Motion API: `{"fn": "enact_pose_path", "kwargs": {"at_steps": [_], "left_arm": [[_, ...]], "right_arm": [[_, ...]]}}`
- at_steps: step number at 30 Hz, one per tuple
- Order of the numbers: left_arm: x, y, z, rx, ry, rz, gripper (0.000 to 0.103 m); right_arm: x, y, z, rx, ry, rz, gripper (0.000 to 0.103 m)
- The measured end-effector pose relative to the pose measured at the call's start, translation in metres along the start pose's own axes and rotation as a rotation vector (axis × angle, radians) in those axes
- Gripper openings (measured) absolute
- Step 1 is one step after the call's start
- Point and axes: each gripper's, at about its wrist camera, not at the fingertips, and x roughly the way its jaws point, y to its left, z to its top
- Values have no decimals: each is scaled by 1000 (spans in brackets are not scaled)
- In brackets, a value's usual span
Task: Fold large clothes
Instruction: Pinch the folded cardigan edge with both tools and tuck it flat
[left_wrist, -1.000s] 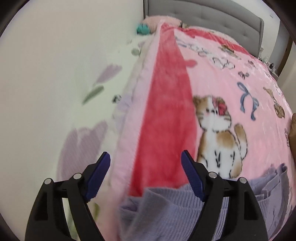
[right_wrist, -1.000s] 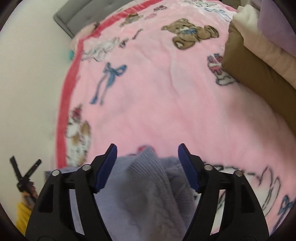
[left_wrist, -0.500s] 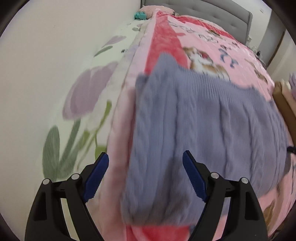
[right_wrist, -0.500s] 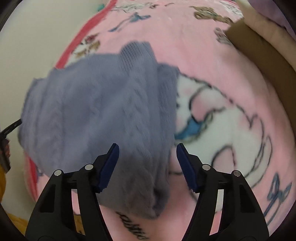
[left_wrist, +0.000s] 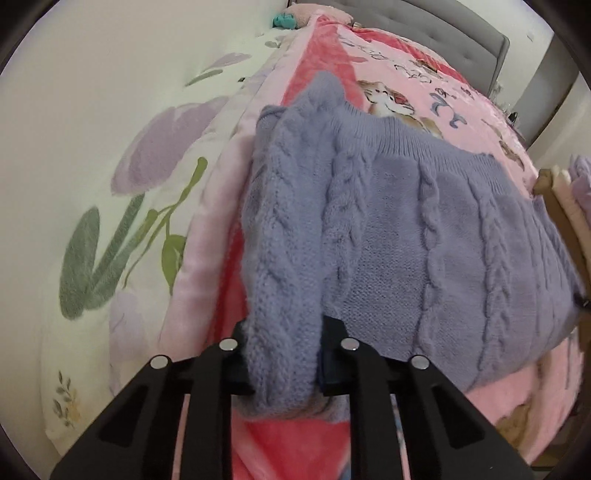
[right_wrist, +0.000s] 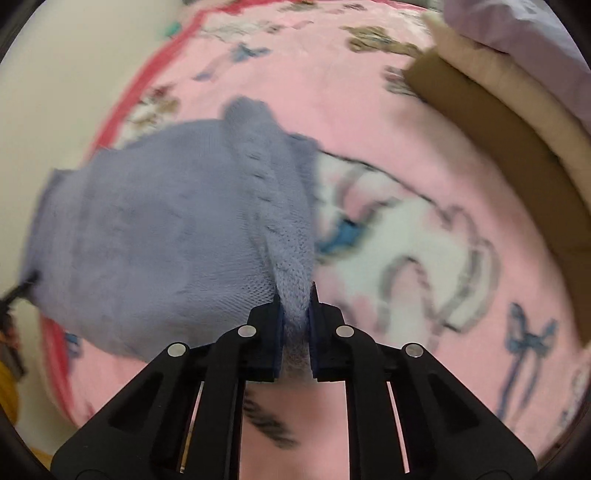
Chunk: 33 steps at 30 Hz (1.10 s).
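Nearest, both tongs have just closed on the near edge of the sweater (left_wrist: 424, 236). The left gripper (left_wrist: 282, 354) pinches a thick roll of knit at the near-left corner; half a second back its jaws stood wide over the cloth. The right gripper (right_wrist: 295, 325) pinches a thinner ridge at the near-right corner. The sweater lies flat on the pink blanket (left_wrist: 476, 110), toward its left edge. With both corners held, the near hem looks ready to be carried over toward the far edge. Farther right, a stack of folded clothes (right_wrist: 491, 92) waits.
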Motion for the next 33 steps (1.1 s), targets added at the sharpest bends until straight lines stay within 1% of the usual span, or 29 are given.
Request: {"fn": "enact_pose_path", "kwargs": {"at_steps": [2,4,5,6,8,9,10,11,12,13,14,15,16,17,18,20,22,24,26,28,29,30,31,32,33], "left_arm": [[12,3,-1,10,46,5,18],[22,6,-2,36,58,-11,22],[27,6,-1,56,57,-17,25],[29,7,0,70,52,-30,28],[25,10,4,81,49,-72,33],[22,13,6,78,47,-96,42],[19,17,8,76,44,-120,51],[14,21,11,74,37,-139,55],[8,26,17,72,19,-168,67],[4,29,21,73,0,-174,78],[-3,34,29,80,-46,-184,80],[-6,38,35,85,-74,-186,82],[-7,41,42,85,-95,-185,84],[-5,46,50,80,-104,-185,84],[3,52,60,65,-91,-218,85],[25,59,72,31,-37,-320,85],[46,60,80,23,24,-367,85],[70,56,84,35,86,-400,85],[82,53,82,38,118,-456,85],[88,54,80,3,130,-497,84],[88,56,79,-11,124,-521,82],[88,59,78,-36,124,-592,72],[87,61,77,-58,121,-605,63],[87,63,76,-67,116,-607,61],[87,65,73,-67,107,-614,56]], "right_arm": [[13,-12,-6,39,40,-7,10],[34,-14,-12,56,81,-17,10],[42,-14,-14,49,85,-36,10],[51,-13,-14,46,94,-37,11],[56,-8,-10,57,80,-47,13],[53,-6,-9,60,70,-44,16],[45,-2,-8,62,43,-45,21],[35,2,-7,60,19,-34,23],[28,5,-9,58,1,-31,32],[18,10,-9,49,-22,-37,47],[8,16,-8,35,-52,-59,54],[1,21,-7,26,-74,-75,58],[-7,26,-6,18,-96,-85,57],[-13,31,-7,16,-111,-89,57],[-18,35,-5,24,-117,-100,57],[-28,43,-3,54,-126,-85,57],[-34,55,-1,66,-132,-88,57],[-36,68,1,64,-118,-85,57],[-36,82,0,48,-88,-85,57],[-34,91,-2,33,-73,-84,57],[-32,99,-3,24,-59,-84,58],[-30,102,-4,21,-52,-85,58],[-29,107,-5,23,-41,-82,58],[-28,110,-7,28,-36,-76,58],[-27,113,-9,35,-33,-71,59]]}}
